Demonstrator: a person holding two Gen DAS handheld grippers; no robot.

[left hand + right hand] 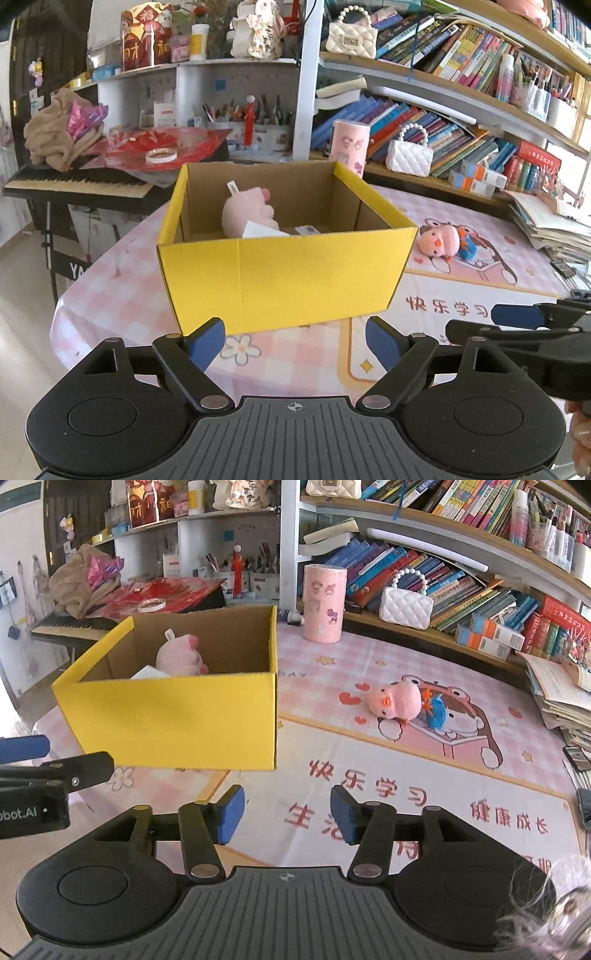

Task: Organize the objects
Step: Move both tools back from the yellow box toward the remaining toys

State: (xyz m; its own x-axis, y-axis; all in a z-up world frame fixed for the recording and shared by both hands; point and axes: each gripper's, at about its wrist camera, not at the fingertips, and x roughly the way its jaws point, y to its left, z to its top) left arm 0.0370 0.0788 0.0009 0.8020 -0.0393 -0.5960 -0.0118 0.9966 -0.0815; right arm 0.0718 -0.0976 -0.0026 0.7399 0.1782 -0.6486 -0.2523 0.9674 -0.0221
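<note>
Left gripper (295,341) spread wide, nothing between its pads, just short of the yellow box (280,273); right gripper (287,814) partly spread, also empty, over bare counter (406,775). Box sits near the counter's left edge with a pink plush (247,214) inside. Second pink plush (397,701) lies on the counter right of the box, toward the bookshelf (461,590) side.

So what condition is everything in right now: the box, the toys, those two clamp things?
Yellow box: open-topped, upright on the table.
Pink plush: inside the box, beside white paper.
Pink chick toy: lying on the tablecloth, outside the box.
Blue toy: lying against the chick.
Pink canister: standing upright.
Left tool: open, empty.
Right tool: open, empty.
</note>
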